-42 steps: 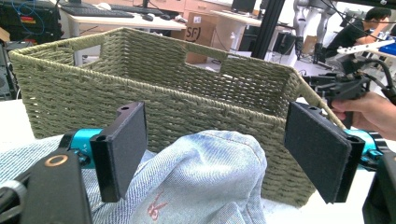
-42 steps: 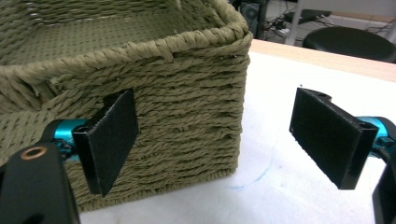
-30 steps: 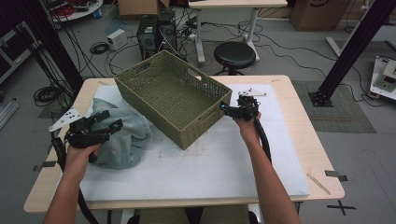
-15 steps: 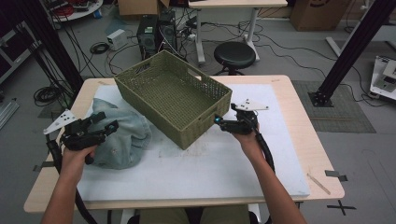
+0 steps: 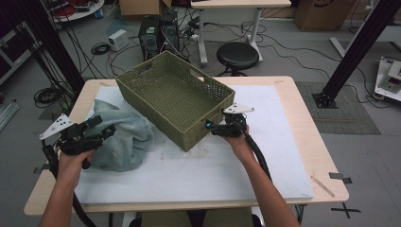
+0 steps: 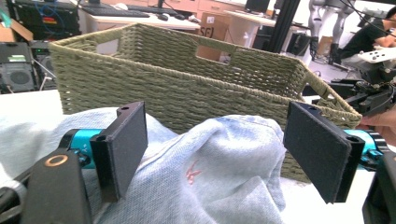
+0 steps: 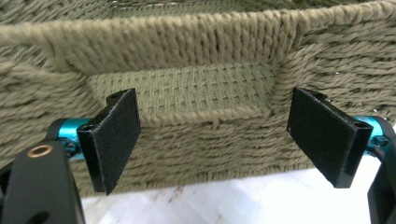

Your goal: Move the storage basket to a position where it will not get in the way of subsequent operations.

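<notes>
An empty olive woven basket (image 5: 176,98) sits askew on the white mat. A crumpled pale blue cloth (image 5: 120,137) lies against its left side. My left gripper (image 5: 105,131) hovers open at the cloth's left edge; in the left gripper view the cloth (image 6: 219,168) bulges between the open jaws, basket (image 6: 187,79) behind. My right gripper (image 5: 211,126) is open just short of the basket's right end wall. In the right gripper view its jaws frame the basket's handle slot (image 7: 187,91) without touching.
The white mat (image 5: 227,165) covers most of the wooden table (image 5: 307,127). A stool (image 5: 237,54), a computer tower (image 5: 158,30) and cables stand on the floor beyond the far edge. A black post (image 5: 352,47) rises at the right.
My right gripper has pulled back from the basket's far right rim toward me and now faces its end wall. My left gripper moved slightly left and nearer along the cloth.
</notes>
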The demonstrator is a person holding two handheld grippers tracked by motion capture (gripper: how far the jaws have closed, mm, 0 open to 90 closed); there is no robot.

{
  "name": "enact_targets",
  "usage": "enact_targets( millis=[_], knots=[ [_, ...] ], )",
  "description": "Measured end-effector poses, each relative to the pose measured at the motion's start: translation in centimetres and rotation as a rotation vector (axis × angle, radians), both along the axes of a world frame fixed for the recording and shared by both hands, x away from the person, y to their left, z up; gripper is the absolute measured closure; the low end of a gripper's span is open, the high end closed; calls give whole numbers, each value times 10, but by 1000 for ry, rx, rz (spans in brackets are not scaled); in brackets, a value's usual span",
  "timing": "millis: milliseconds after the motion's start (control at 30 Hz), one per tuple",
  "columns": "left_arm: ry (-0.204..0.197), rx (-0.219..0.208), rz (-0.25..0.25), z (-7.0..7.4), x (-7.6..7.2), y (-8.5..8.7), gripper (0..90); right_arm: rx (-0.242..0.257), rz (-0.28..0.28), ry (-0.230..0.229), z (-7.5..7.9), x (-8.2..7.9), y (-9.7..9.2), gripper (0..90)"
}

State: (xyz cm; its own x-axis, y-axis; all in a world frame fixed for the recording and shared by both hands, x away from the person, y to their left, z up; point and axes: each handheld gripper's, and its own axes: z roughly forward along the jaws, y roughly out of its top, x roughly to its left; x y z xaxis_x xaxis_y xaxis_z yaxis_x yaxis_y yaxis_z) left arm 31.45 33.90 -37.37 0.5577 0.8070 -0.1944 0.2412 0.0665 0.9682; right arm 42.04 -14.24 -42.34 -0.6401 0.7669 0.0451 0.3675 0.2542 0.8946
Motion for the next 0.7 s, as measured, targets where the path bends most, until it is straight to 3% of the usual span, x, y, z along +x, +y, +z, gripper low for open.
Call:
enact_targets(
  millis=[67,300,700],
  knots=[
    [-1,1,2,0,-1,2,221,14,-11,2,1,2,-1,174],
    [0,0,7,0,-1,4,221,-21,-64,-5,3,11,-2,175],
    [3,4,29,0,-5,13,221,-18,-151,11,4,32,-7,180]
  ],
)
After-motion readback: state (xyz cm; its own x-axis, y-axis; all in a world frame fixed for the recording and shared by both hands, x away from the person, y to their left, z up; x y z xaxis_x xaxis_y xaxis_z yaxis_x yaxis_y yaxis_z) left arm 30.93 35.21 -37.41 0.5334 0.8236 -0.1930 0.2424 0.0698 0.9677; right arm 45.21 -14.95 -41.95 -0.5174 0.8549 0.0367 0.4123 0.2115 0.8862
